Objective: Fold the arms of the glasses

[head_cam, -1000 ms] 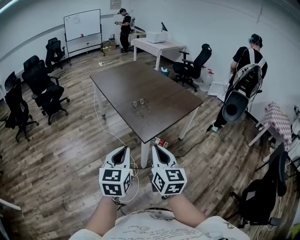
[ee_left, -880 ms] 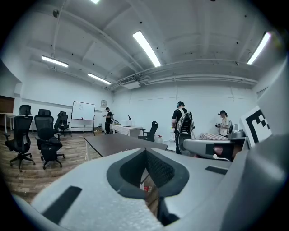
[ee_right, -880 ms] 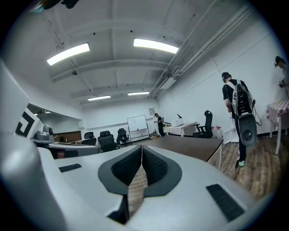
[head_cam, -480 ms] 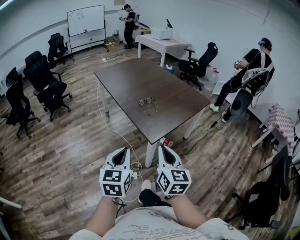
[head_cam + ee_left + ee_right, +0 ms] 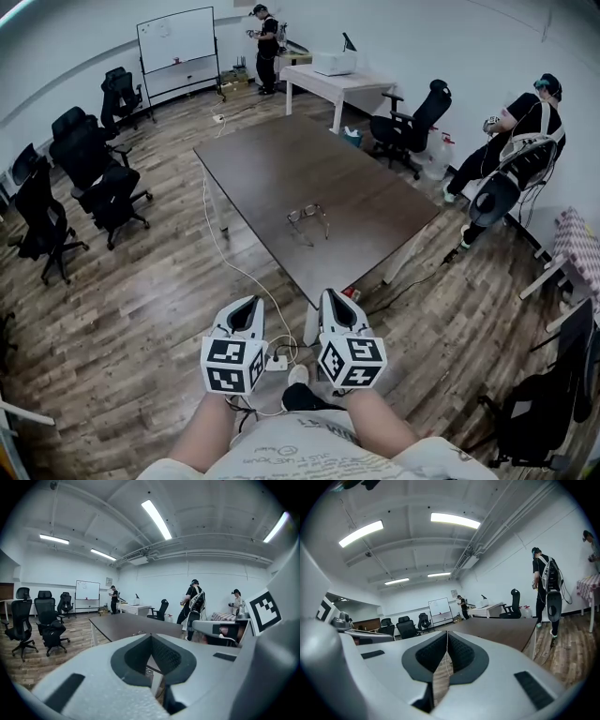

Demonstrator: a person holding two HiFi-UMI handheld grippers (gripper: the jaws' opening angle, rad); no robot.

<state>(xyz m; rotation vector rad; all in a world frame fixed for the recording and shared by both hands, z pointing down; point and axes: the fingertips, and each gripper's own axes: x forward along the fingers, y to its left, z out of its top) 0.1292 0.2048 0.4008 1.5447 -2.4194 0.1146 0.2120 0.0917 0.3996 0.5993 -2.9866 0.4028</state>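
The glasses (image 5: pixel 307 218) lie on the dark table (image 5: pixel 281 159), inside its near corner, with bare tabletop on every side. Their arms are unfolded and point towards that corner, while the lens front runs across them, facing the far side. The left gripper (image 5: pixel 249 305) and right gripper (image 5: pixel 330 298) hang side by side over the wooden floor (image 5: pixel 141 300), well short of the table edge, each with its jaws pressed together on nothing. A white power strip (image 5: pixel 276 362) lies just below them. Office chairs (image 5: pixel 98 183) stand well to the left.
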